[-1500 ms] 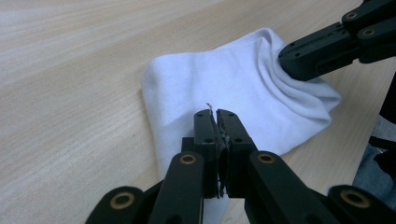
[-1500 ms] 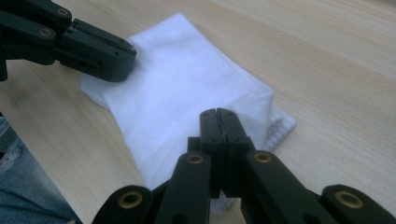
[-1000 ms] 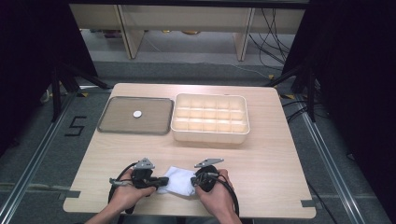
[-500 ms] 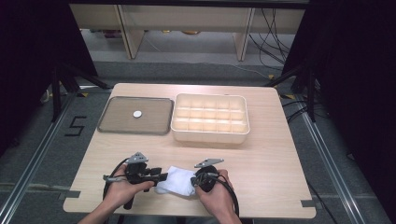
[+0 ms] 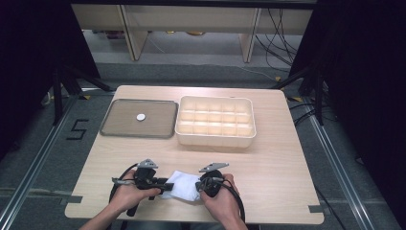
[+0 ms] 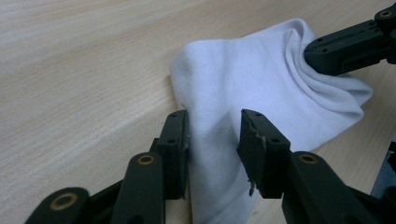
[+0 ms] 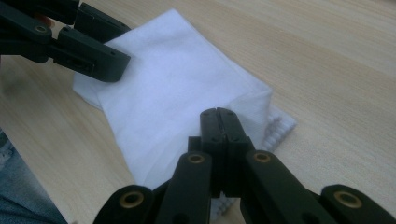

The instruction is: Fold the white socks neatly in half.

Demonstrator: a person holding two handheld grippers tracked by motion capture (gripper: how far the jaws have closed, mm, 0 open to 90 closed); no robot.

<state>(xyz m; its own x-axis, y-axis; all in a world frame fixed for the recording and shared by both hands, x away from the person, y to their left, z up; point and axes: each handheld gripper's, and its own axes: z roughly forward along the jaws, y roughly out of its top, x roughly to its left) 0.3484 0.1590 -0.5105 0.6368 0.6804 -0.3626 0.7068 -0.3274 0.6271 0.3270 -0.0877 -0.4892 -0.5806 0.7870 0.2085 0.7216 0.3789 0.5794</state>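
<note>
white cloth (image 5: 184, 186) lies at the bench's (image 5: 287, 167) near edge. right hand-held gripper (image 7: 218, 116) clenched on one end; left hand-held gripper (image 6: 214, 135) has just been closing, jaws straddling the cloth, not yet pressing.

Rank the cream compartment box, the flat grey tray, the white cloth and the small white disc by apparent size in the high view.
1. Cream compartment box and flat grey tray: similar footprint, too close to rank.
2. White cloth.
3. Small white disc, lying on the tray.
</note>
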